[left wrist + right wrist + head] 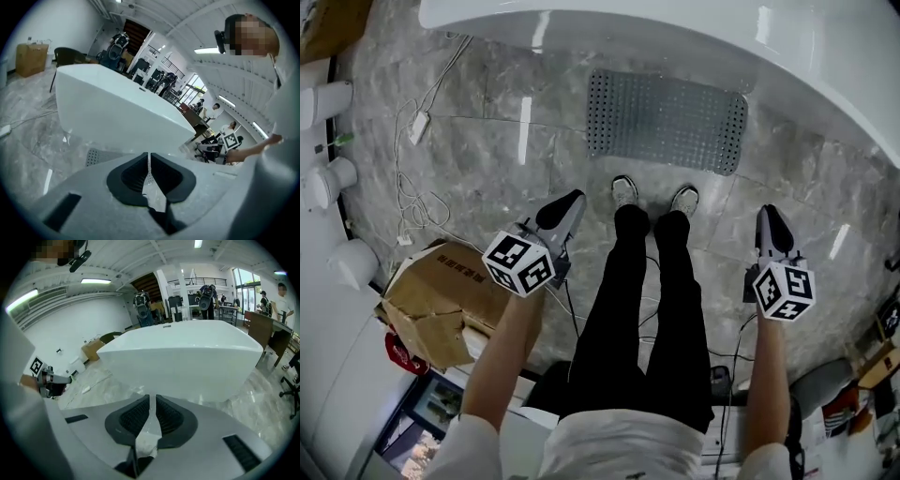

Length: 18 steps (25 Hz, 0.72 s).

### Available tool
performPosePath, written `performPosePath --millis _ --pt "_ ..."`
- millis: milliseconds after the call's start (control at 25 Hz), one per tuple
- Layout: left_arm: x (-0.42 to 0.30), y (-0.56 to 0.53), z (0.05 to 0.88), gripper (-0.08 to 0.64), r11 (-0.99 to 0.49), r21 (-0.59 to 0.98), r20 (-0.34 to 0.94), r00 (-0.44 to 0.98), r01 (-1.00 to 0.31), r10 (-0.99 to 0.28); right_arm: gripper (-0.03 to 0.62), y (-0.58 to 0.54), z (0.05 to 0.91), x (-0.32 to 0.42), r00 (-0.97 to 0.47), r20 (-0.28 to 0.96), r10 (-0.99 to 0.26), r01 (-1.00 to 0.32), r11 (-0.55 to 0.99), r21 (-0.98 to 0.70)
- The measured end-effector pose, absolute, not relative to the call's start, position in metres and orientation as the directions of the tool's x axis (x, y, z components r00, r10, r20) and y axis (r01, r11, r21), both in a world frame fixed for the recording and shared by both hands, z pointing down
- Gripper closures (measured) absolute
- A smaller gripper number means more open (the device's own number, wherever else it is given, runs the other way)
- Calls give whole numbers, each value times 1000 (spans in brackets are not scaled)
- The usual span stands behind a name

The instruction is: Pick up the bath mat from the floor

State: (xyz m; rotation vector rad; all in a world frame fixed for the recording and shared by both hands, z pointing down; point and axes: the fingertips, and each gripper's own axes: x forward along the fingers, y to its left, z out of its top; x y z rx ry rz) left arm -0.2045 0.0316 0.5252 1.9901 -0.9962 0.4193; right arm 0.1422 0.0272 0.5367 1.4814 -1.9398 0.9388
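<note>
A grey perforated bath mat lies flat on the marble floor right in front of the white bathtub. I stand just behind it, shoes near its near edge. My left gripper is held at waist height left of my legs, jaws shut and empty. My right gripper hangs right of my legs, also shut with nothing in it. In the left gripper view a corner of the mat shows beyond the shut jaws. The right gripper view shows shut jaws facing the tub.
A torn cardboard box lies on the floor at my left. White cables trail across the floor near white toiletries. Cables and boxes lie behind me at the lower right. People and office chairs stand far behind the tub.
</note>
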Motion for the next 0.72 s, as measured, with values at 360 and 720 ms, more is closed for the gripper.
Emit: performPosePath --millis 360,720 --pt "-231 49 671 532 -208 571 704 604 -794 -374 581 33 685 176 -238 852 -467 -971 134 -198" --pt "-245 23 815 425 -165 548 754 569 -820 -328 491 7 838 200 -262 902 -343 -958 207 -200"
